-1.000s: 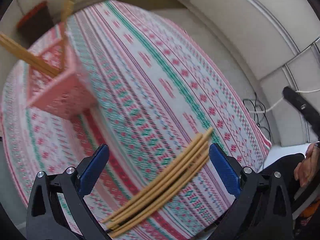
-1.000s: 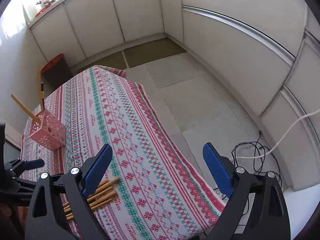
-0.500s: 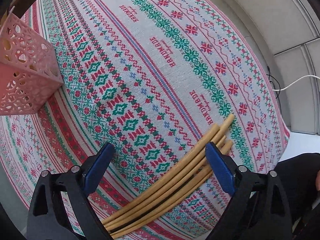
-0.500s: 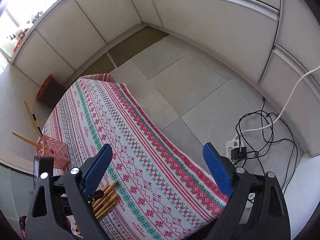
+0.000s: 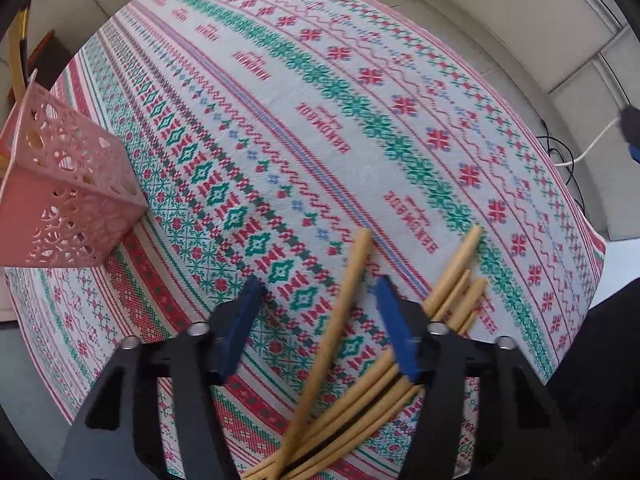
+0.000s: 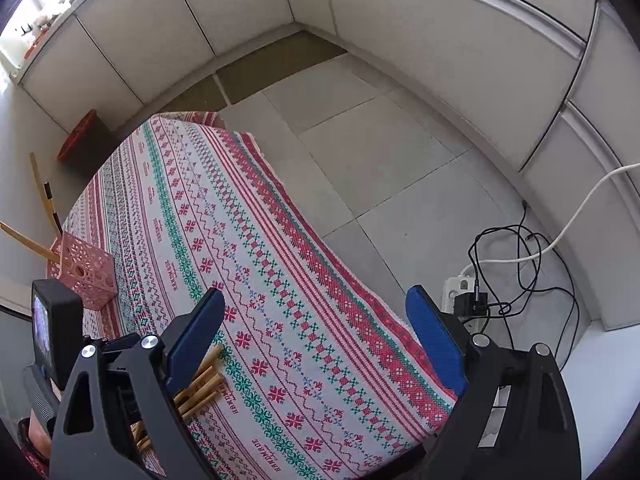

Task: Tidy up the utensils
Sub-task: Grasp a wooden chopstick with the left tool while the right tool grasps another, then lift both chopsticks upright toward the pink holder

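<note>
where chopsticks (image 5: 340, 308) blur, left claw (image 5: 316, 304) contact unclear

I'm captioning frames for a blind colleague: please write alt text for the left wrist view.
The left gripper, jaws partly open, straddles one chopstick splayed from a bundle on a patterned tablecloth. A pink lattice holder stands left.

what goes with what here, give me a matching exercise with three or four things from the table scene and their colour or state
Things:
1. pink basket
2. right gripper
3. single chopstick
4. power strip

States:
a. on the floor with cables plugged in
b. open, holding nothing
c. angled away from the bundle, between the left gripper's fingers
d. perforated, with chopsticks sticking out of it

Pairs: 1-d, 2-b, 3-c, 4-a
</note>
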`<state>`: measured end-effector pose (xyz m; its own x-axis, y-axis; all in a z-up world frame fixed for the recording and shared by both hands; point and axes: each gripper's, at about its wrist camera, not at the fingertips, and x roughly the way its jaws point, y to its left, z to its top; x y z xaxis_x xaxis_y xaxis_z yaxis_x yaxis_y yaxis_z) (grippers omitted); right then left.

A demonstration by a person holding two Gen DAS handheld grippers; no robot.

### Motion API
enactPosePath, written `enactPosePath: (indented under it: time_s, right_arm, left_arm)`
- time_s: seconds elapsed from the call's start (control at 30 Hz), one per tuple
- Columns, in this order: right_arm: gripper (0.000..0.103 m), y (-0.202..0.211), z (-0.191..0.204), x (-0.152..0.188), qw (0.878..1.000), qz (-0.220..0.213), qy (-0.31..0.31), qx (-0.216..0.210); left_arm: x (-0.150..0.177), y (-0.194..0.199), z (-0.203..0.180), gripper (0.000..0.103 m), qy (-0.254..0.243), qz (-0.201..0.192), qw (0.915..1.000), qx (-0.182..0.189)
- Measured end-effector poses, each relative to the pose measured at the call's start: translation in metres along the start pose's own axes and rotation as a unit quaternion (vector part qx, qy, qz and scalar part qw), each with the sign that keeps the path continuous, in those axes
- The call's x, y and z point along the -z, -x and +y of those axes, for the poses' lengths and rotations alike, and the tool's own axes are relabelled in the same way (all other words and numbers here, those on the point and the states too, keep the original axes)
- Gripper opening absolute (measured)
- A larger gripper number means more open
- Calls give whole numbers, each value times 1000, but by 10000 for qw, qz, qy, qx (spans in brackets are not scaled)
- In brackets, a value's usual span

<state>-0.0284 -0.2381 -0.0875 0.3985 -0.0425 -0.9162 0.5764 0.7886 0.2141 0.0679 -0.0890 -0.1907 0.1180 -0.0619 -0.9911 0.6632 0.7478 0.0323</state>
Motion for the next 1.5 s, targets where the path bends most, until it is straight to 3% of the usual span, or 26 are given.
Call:
enactPosePath:
  time_s: [0.1,0.13,0.3,0.63,0.67,0.77,0.87,0.97,1.17,1.33,1.5]
  right_arm:
    - [89,-14,15,4,9995,272,125,100]
    - [89,-20,20,7,9991,365,178,114]
    - [87,-43,47,19,9955,915,239,-33]
    - [51,-80,77,39,9840,1754,-249,-198]
    - [52,-84,82,41,9829,1809,-300,-188]
    - [46,-86,102,44,9866,1612,-268,17]
    - [21,-88,130,48,9895,1375,68,439]
    - [12,-91,148,49,9919,1132,247,519]
    - [8,-80,155,40,9947,890,195,-469]
    - [8,-20,152,40,9919,307,549,-1103]
    - [8,52,146,41,9802,-378,1031,-1648]
  left_arm:
    - [2,3,1,23,17,-137,9998,-123]
    - [3,5,4,11,49,-215,9996,-194]
    - [12,21,30,6,315,-658,9967,-364]
    - [56,99,50,6,660,-1664,9827,-483]
    - [62,104,52,6,712,-1724,9812,-491]
    - [71,115,51,6,818,-1867,9780,-449]
    - [76,128,52,6,864,-2043,9740,-457]
    - [81,136,62,6,963,-2169,9704,-451]
    - [93,156,79,6,1207,-2447,9616,-307]
    - [106,186,84,6,1322,-2905,9477,-92]
    - [119,205,83,6,1403,-3204,9368,95]
